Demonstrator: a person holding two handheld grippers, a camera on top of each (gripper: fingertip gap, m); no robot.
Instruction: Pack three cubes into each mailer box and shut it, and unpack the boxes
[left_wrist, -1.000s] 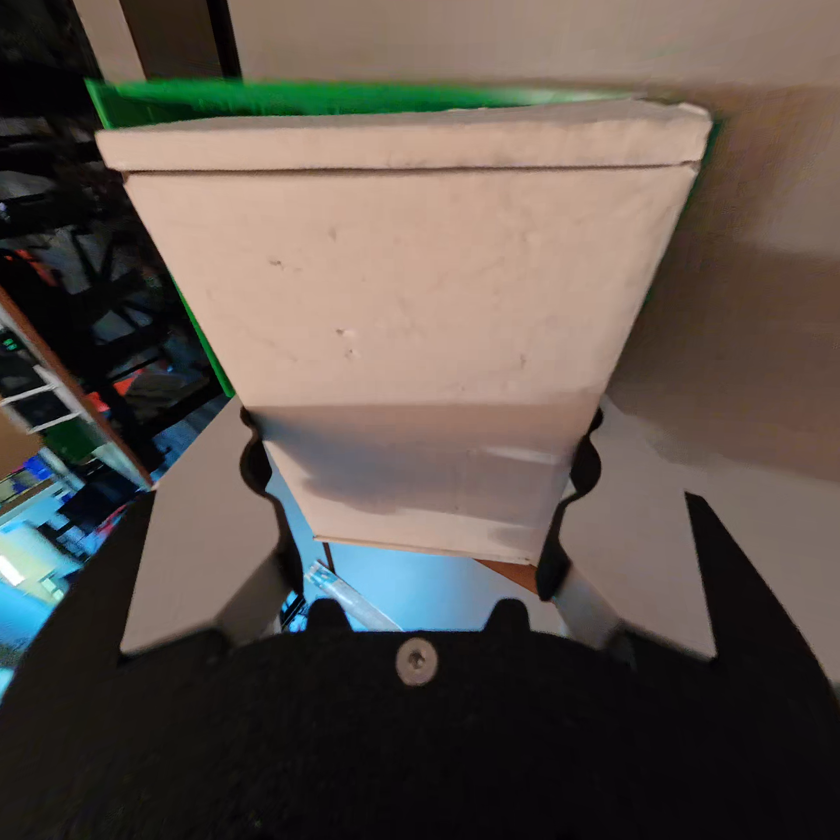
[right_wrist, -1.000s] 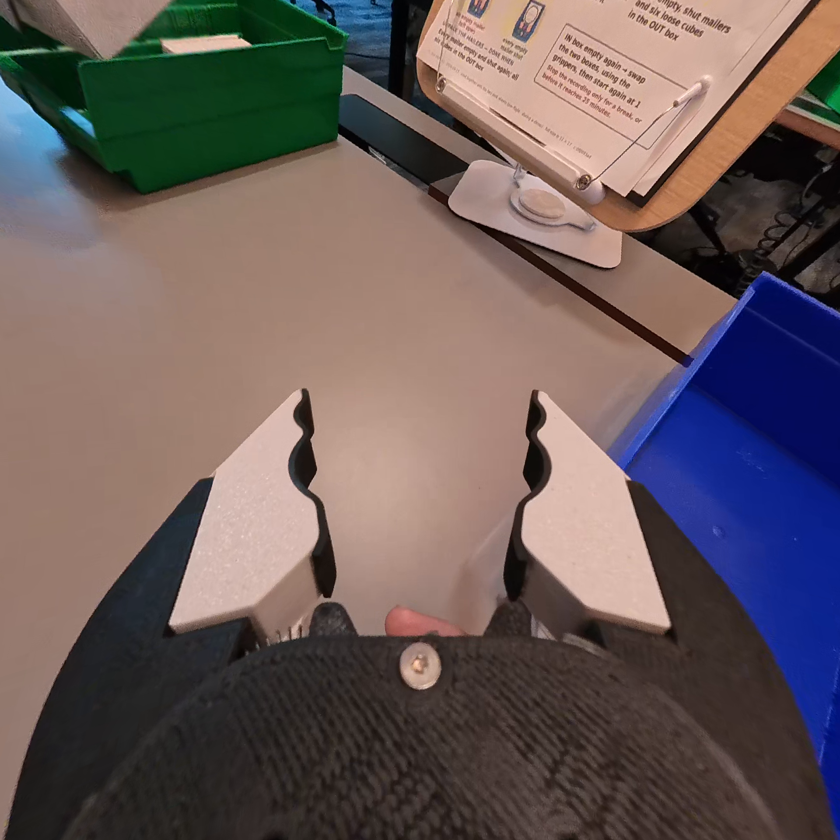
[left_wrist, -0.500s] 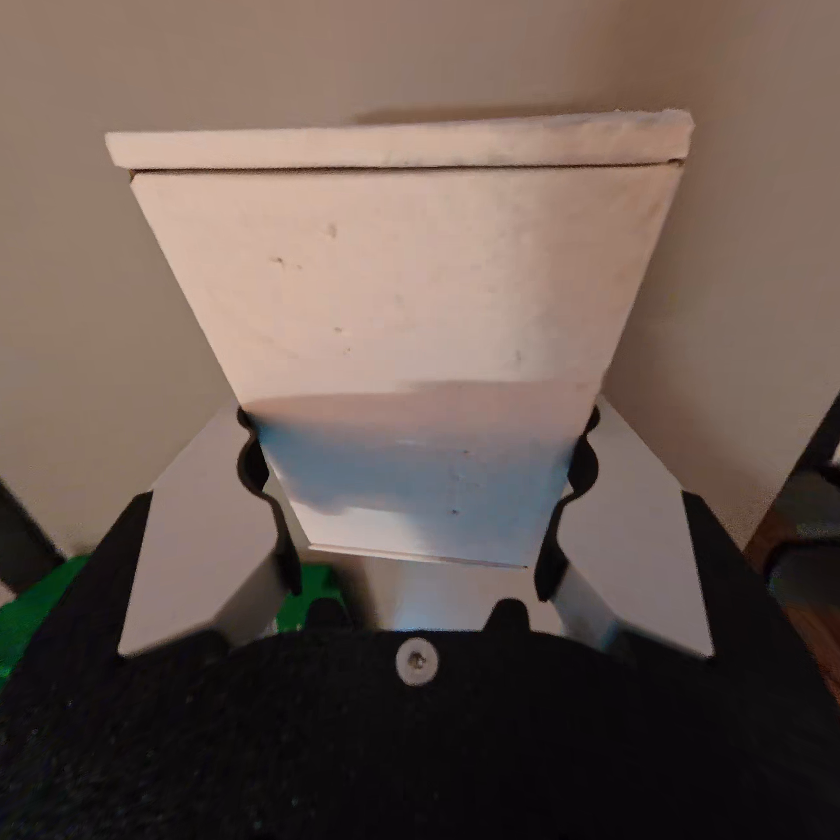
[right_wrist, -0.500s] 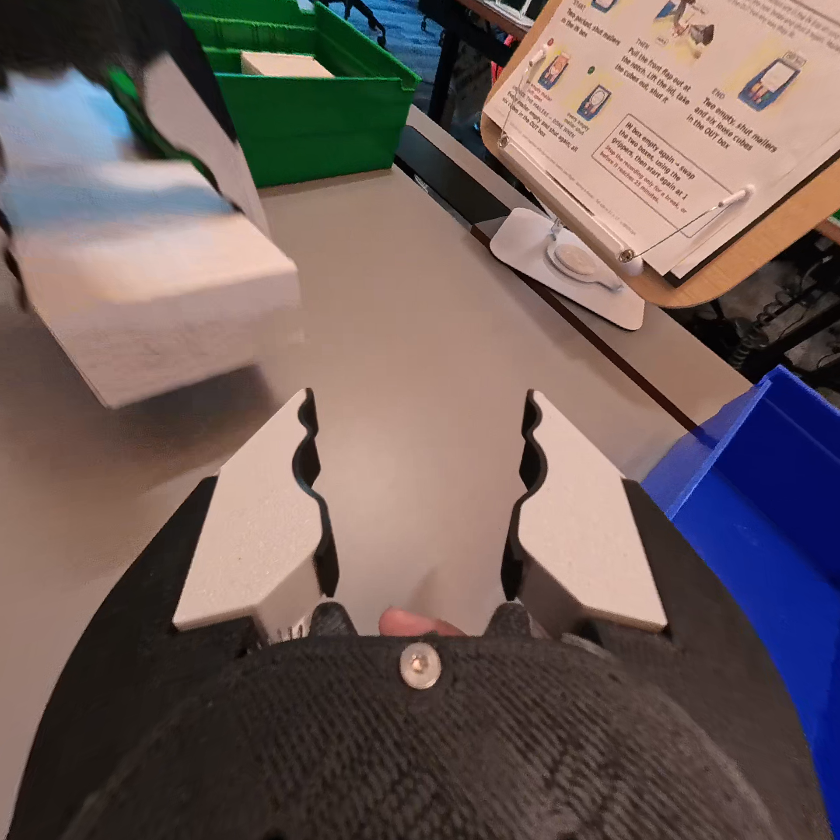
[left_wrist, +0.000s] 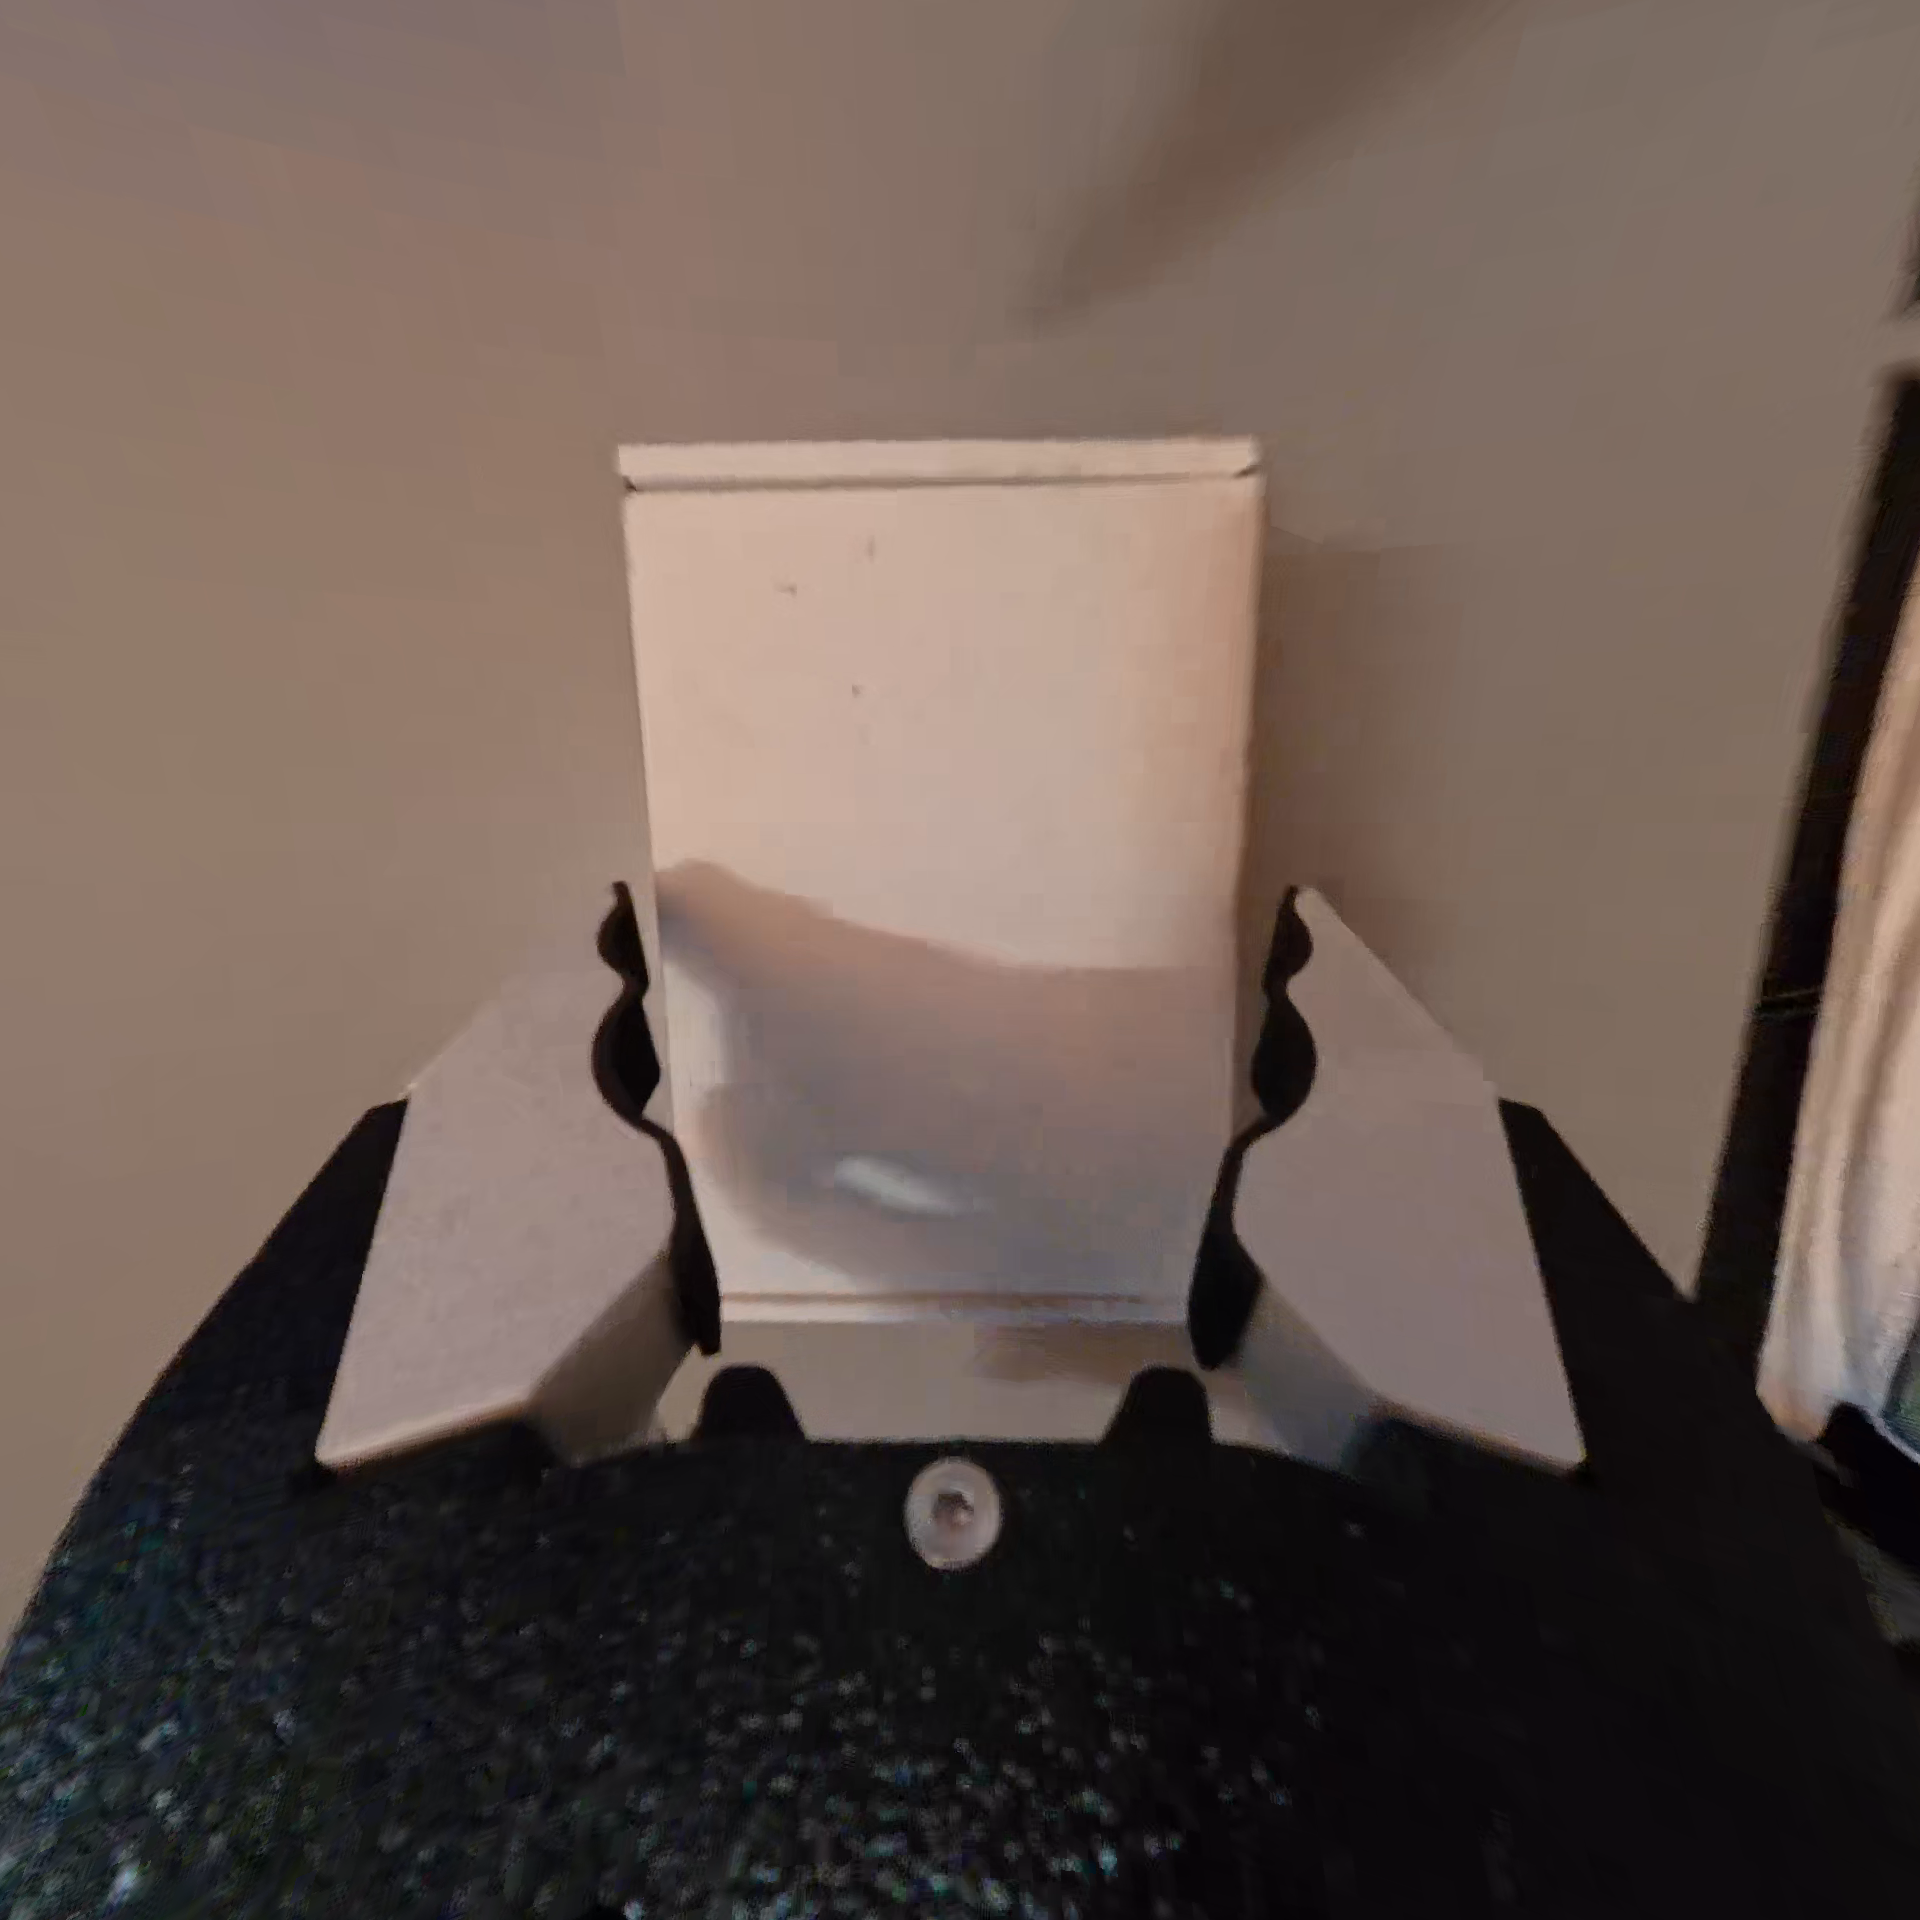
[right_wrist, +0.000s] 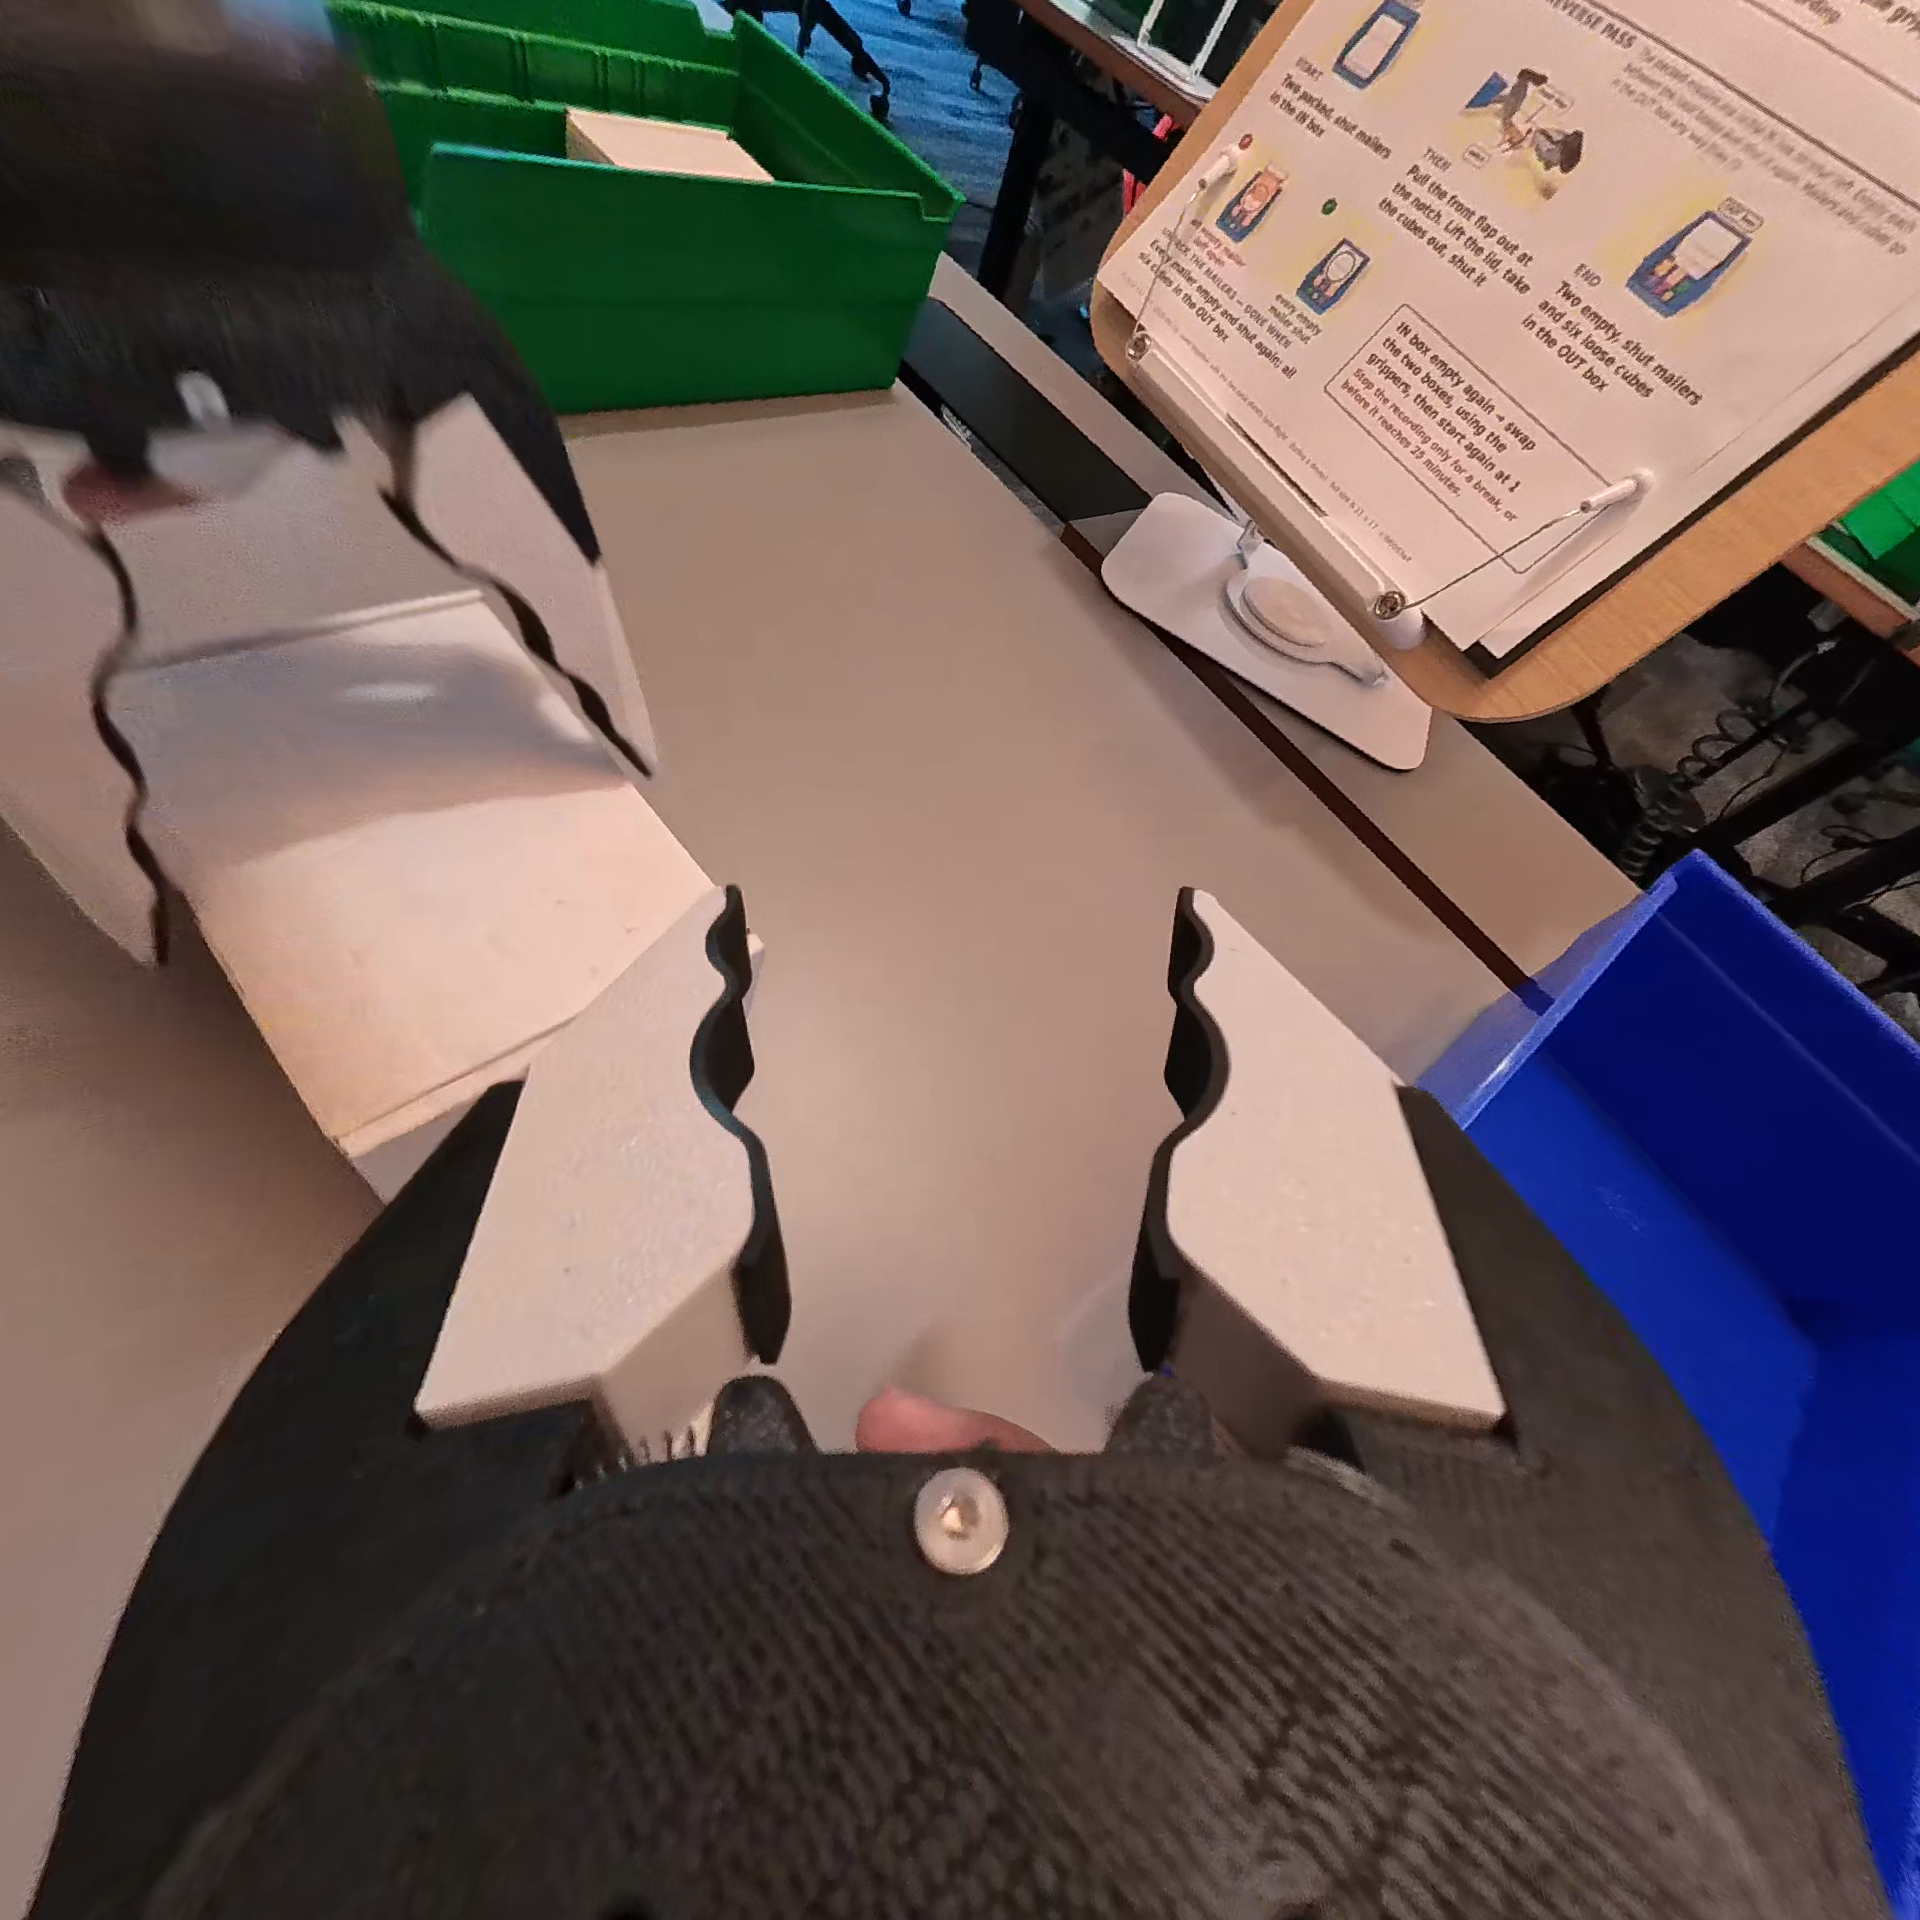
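A shut white mailer box (left_wrist: 935, 727) sits between my left gripper's (left_wrist: 956, 904) fingers, and its lower face looks to rest on the grey table (left_wrist: 312, 520). In the right wrist view the same box (right_wrist: 416, 935) lies on the table just left of my right gripper (right_wrist: 956, 914), with the left gripper (right_wrist: 395, 852) closed around its far end. My right gripper is open and empty, low over the table. A second white mailer box (right_wrist: 665, 145) lies in the green bin (right_wrist: 675, 270). No cubes show.
A blue bin (right_wrist: 1714, 1195) stands at the right table edge. A tilted instruction sheet on a stand (right_wrist: 1507, 312) is at the back right, with its white base (right_wrist: 1278, 634) on the table. A dark strip (left_wrist: 1787, 831) runs along the right of the left wrist view.
My left gripper has carried the mailer box from over the green bin to the table beside my right gripper and lowered it. The right gripper stayed open and hardly moved.
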